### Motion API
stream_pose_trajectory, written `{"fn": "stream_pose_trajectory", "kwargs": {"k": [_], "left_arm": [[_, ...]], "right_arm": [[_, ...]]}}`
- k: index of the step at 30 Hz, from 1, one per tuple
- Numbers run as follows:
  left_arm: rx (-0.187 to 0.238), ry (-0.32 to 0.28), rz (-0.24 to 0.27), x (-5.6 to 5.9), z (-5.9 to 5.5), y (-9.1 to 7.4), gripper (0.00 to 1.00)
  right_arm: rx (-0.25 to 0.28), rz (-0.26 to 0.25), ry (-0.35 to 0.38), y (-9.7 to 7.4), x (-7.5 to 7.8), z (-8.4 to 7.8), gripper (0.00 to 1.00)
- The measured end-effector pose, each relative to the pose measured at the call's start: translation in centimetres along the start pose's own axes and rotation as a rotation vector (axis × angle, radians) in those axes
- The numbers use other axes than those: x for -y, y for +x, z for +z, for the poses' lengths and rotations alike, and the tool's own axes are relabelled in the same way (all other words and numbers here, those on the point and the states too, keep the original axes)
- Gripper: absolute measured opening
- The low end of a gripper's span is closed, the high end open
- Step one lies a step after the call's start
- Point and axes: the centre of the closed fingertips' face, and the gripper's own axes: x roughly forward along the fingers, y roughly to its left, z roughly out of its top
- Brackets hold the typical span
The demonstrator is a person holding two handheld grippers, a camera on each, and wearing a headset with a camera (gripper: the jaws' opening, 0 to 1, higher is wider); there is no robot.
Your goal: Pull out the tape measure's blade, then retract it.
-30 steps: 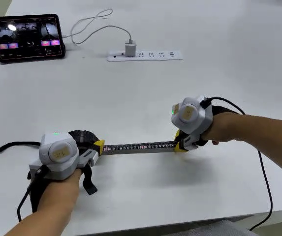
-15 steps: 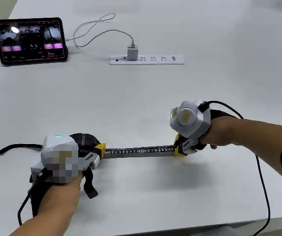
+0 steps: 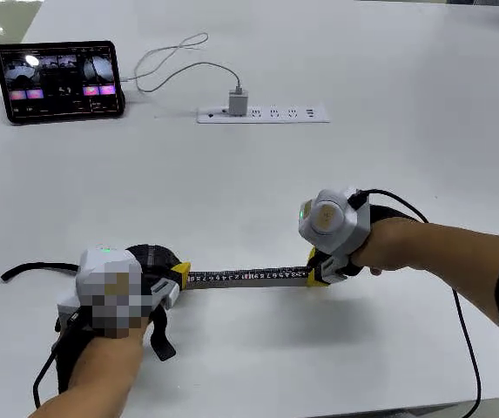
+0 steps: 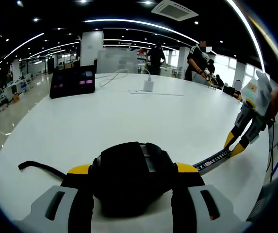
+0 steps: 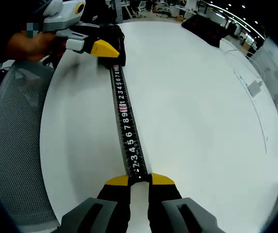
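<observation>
Now the left gripper (image 4: 133, 171) squeezes the black tape measure (image 3: 150, 259) at the head view's lower left, and the right gripper (image 5: 139, 180) pinches the blade (image 3: 245, 277) tip near the middle. Best to move it straight and slow, blade flat.

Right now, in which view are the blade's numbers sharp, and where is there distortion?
Right gripper view: numbers on the blade sharp near the jaws, table edge bowed. Head view: numbers too small to read, undistorted. Left gripper view: ceiling lights bent into arcs.
</observation>
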Motion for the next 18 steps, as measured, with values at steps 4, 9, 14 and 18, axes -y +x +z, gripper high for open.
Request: {"fn": "stream_pose_trajectory", "kwargs": {"k": [4, 9, 14, 18], "left_arm": [[-0.003, 0.000, 0.000, 0.02, 0.00, 0.01, 0.60], [-0.002, 0.001, 0.000, 0.04, 0.03, 0.00, 0.60], [-0.005, -0.001, -0.001, 0.03, 0.03, 0.05, 0.60], [-0.005, 0.000, -0.001, 0.05, 0.01, 0.06, 0.60]], "right_arm": [[0.002, 0.004, 0.025, 0.06, -0.11, 0.28, 0.09], [0.004, 0.011, 0.013, 0.09, -0.16, 0.54, 0.09], [0.005, 0.008, -0.001, 0.16, -0.16, 0.79, 0.09], [0.017, 0.002, 0.000, 0.15, -0.14, 0.93, 0.09]]}}
